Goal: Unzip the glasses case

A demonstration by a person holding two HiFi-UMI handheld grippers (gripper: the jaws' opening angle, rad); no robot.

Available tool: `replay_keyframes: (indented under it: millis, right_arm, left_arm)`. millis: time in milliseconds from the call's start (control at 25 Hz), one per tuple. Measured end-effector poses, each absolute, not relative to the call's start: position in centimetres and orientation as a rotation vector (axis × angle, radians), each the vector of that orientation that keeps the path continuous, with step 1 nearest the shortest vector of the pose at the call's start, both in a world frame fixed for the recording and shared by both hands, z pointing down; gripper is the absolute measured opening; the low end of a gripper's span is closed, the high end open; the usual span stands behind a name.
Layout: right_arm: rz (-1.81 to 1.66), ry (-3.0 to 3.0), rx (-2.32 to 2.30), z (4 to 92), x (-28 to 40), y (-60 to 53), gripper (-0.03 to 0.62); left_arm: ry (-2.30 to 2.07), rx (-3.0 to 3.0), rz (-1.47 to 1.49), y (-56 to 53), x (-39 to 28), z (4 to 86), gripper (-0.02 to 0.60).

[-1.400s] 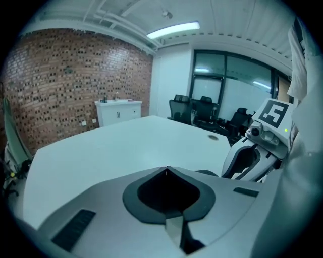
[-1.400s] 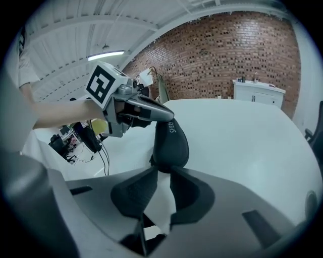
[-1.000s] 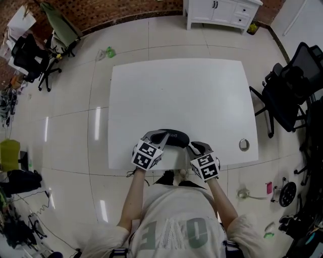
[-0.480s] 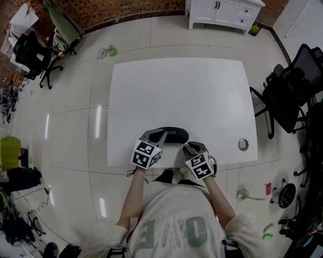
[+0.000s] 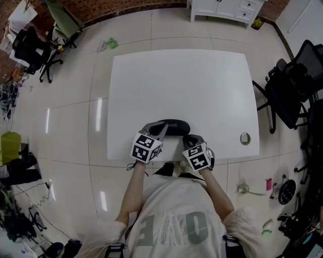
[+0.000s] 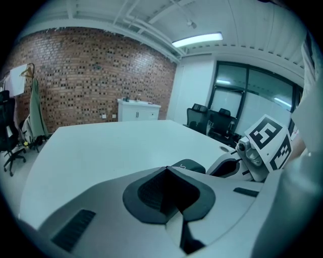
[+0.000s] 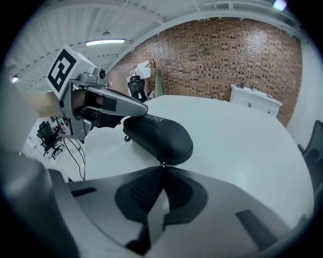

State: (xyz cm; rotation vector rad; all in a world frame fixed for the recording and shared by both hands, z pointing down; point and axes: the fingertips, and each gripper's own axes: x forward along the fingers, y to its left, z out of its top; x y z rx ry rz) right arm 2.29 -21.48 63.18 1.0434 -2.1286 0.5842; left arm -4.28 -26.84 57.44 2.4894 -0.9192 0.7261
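Observation:
A black zipped glasses case [image 5: 173, 125] lies near the front edge of the white table [image 5: 176, 75]. My right gripper [image 5: 187, 138] is at the case's right end. In the right gripper view the right gripper [image 7: 162, 166] is shut on the small metal zipper pull [image 7: 161, 163], with the case [image 7: 159, 133] just beyond it. My left gripper [image 5: 160, 127] is at the case's left end. Its jaws [image 6: 166, 169] are shut with nothing seen between them, and the case [image 6: 189, 165] shows just behind the tips. Seen from the right, the left gripper [image 7: 141, 108] rests over the case's far end.
A small metal ring [image 5: 245, 138] sits on the table near its right front corner. Black office chairs [image 5: 290, 85] stand to the right, more chairs [image 5: 30, 48] at the far left, and a white cabinet [image 5: 222, 7] beyond the table. The person's body is close to the front edge.
My right gripper has moved left and forward up to the case's right end. The left gripper has stayed at the left end.

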Motion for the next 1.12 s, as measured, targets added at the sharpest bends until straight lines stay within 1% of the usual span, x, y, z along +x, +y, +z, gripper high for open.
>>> replay_keyframes:
  millis: [120,240,400,520,600,1120]
  right_arm:
    - [0.571,-2.137,1.037,63.2,2.5,-21.4,0.000]
    - [0.573,-2.129,1.029,63.3,2.4,-21.3,0.000]
    - [0.558,-2.134,1.014,63.0,2.1,-21.0,0.000]
    - [0.557,-2.144,1.005,62.9,1.8,-20.6,0.000]
    - [0.561,-2.145,1.003,63.0,1.8,-20.5,0.000]
    - [0.499,-2.104,0.985,63.3,4.7,-21.5,0.000]
  left_arm:
    - [-0.922,2.489,0.726,-26.9,-4.2,57.6,0.005]
    - [-0.915,2.530,0.810,-26.5,-3.5,56.8,0.005]
    - [-0.868,2.624,0.773,-26.0,0.3,54.5,0.006]
    - [-0.776,2.640,0.871,-24.9,2.7,56.1,0.005]
    - [-0.755,2.615,0.922,-24.2,3.1,57.5,0.005]
    - [-0.778,2.515,0.790,-23.9,3.2,57.7,0.005]
